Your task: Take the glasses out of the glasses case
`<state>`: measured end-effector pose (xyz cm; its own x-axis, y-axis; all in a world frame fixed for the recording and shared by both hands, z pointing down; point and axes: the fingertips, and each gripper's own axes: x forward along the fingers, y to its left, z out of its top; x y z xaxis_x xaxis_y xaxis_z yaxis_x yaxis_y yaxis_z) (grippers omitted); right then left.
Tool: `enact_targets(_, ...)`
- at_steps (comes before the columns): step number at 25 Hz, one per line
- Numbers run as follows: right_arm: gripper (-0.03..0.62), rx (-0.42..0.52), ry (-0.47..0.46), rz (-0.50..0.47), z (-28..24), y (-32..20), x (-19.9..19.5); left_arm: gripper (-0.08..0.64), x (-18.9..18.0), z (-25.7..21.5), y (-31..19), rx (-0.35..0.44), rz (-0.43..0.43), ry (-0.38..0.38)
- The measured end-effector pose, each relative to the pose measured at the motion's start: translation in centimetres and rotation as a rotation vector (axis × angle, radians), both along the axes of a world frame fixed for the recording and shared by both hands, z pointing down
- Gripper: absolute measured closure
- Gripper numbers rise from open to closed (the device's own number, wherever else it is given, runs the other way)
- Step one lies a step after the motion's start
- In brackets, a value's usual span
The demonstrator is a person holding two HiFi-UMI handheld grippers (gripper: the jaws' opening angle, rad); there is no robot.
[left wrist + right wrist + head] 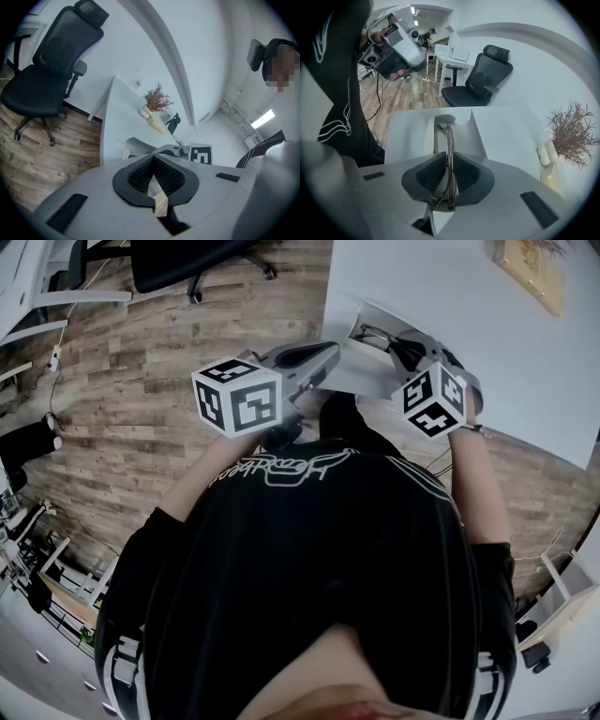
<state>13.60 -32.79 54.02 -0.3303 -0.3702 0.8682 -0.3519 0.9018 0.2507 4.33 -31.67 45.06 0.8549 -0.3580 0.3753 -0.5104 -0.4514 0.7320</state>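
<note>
Gripping the glasses (449, 138) edge-on: a thin dark metal frame runs straight up the centre of the right gripper view. It is pinched between the ribbed pads of the right gripper (448, 157), jaws closed on the wire. The frame's far end reaches over the mouth of the case (476, 133).

Case: white, open, flap raised, on the white table (511, 131), just above centre of that frame. In the head view it sits at upper centre with the glasses over it. Cannot tell whether the frame's far end is clear of the case or touching its rim.

Left gripper (153, 157): pads pressed together at the tips, nothing between them. It shows at upper left of the right gripper view, raised off the table and well apart from the case.

Judgement: the step in hand is the lift-out.
- The grip is on narrow wire and likely to pivot, so draw straight up out of the opening, slowly, with no twist.
- The case looks light and is unheld, so it may drag along if a temple catches. Bringing the left gripper down to steady its edge would help.
- Set the glasses down on bare table, away from the dried plant (572, 136) at the right edge.
</note>
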Motion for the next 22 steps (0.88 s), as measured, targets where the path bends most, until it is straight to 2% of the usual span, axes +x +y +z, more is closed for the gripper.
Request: enact_targets(22, 0.572, 0.039, 0.066, -0.029, 0.5, -0.2, 0.2, 0.554, -1.1, 0.0, 0.5, -0.005, -0.023, 0.0)
